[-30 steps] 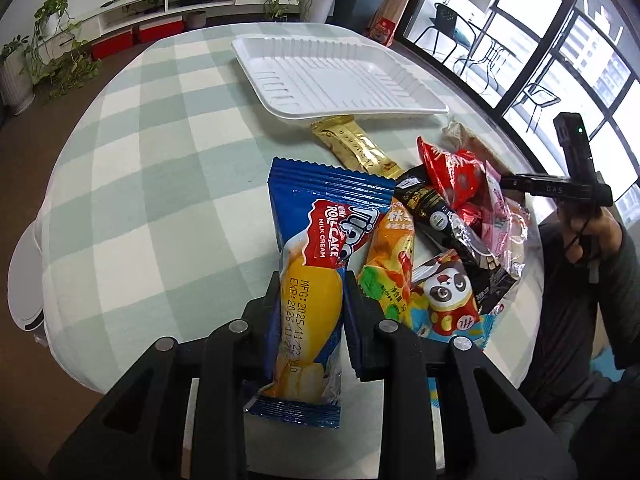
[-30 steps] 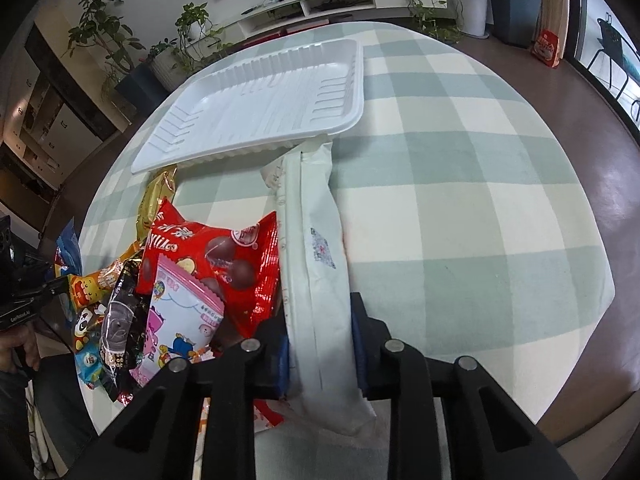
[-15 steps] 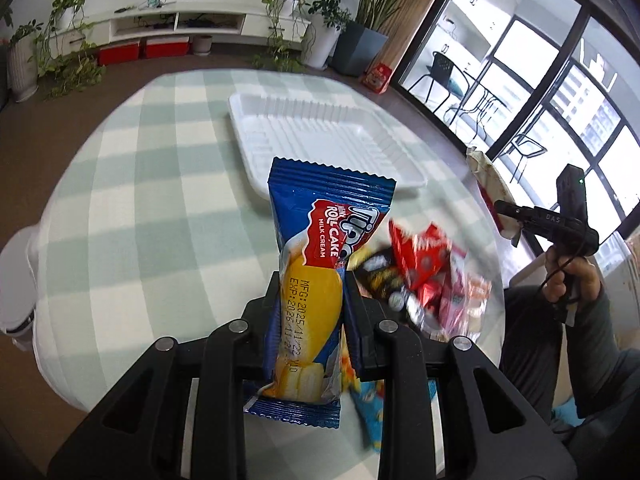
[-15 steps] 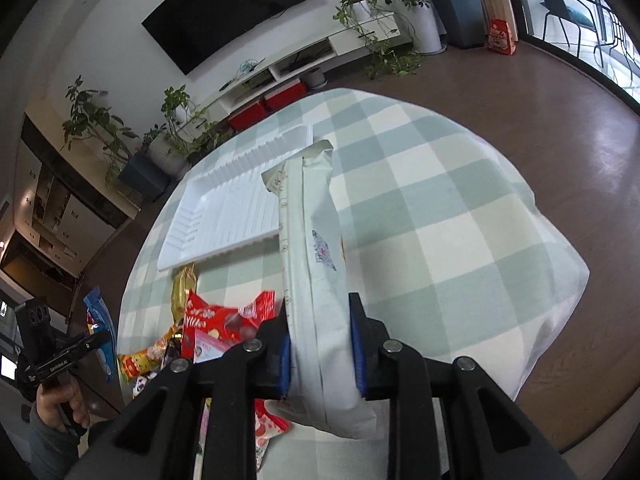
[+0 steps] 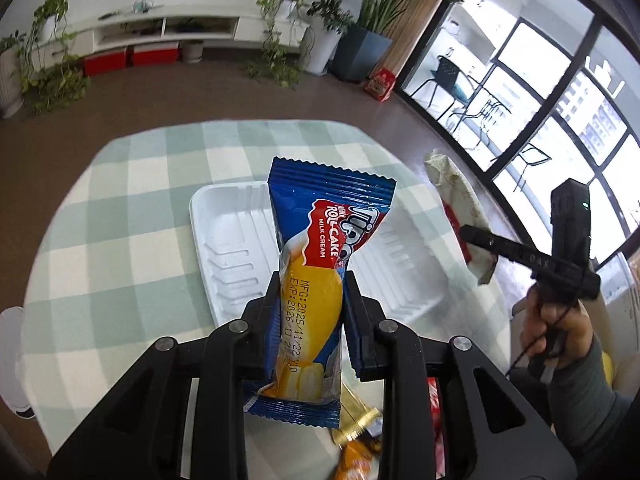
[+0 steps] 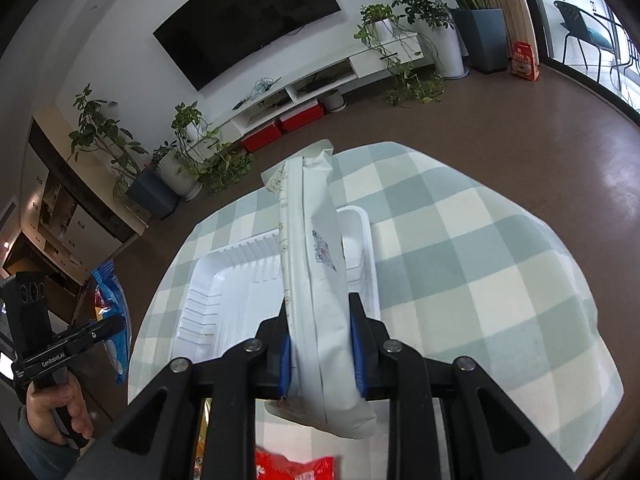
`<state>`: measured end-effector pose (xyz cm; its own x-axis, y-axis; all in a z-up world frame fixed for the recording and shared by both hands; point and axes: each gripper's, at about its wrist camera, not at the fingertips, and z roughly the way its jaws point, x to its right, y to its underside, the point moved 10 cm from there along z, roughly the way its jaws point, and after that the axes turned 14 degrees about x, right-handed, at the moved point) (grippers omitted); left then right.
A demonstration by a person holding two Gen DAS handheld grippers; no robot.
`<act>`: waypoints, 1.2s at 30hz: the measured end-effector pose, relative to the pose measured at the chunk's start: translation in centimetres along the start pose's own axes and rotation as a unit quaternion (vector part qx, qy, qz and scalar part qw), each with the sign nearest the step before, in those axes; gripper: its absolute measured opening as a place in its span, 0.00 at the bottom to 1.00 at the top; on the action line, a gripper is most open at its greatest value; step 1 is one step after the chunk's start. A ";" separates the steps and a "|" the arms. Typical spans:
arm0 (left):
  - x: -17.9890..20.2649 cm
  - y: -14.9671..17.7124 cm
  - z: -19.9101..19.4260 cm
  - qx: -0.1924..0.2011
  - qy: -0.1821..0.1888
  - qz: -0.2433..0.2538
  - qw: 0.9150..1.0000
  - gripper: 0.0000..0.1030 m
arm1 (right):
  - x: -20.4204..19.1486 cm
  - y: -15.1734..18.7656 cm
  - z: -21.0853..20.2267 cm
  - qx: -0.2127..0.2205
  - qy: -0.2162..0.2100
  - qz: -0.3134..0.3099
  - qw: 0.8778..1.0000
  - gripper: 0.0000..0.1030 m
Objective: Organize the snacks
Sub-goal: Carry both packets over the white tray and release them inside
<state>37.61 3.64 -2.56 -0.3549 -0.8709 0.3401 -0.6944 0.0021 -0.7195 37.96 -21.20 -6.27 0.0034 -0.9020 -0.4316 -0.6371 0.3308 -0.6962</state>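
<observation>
Two snack packs lengthwise between clenched jaws, pointing forward above the white tray (image 5: 224,240): blue roll cake (image 5: 316,280) left, white pack (image 6: 316,280) right.

A dark wall screen (image 6: 244,20) hangs above a white shelf unit (image 6: 320,80), potted plants (image 6: 404,24) apparently flanking it.

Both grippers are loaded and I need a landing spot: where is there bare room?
The white tray looks bare across all its visible ribbed floor. The checked tablecloth is free right of the tray and beyond it. The near edge is crowded: loose snack packets lie under the grippers.
</observation>
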 end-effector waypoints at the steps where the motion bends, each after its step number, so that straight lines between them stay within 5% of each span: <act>1: -0.4 0.1 1.5 -0.014 -0.005 -0.003 1.000 0.24 | -0.2 0.4 1.2 -0.009 0.001 -0.002 1.000 0.25; 10: -2.8 3.1 8.2 -0.072 -0.031 -0.021 0.997 0.24 | 0.5 2.6 5.9 -0.048 0.007 -0.015 0.999 0.25; 30: -3.7 6.2 8.0 -0.083 -0.065 -0.034 0.994 0.25 | -0.5 5.0 7.8 -0.071 0.017 -0.071 0.995 0.26; 36: -3.5 6.1 8.1 -0.076 -0.079 -0.016 0.994 0.25 | -0.7 5.1 7.8 -0.072 0.015 -0.075 0.994 0.35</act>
<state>39.75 2.72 -13.05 -0.2365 -0.9379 0.2539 -0.7946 0.0363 -0.6061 40.71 -16.75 -13.97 0.0857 -0.9470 -0.3097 -0.7354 0.1496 -0.6610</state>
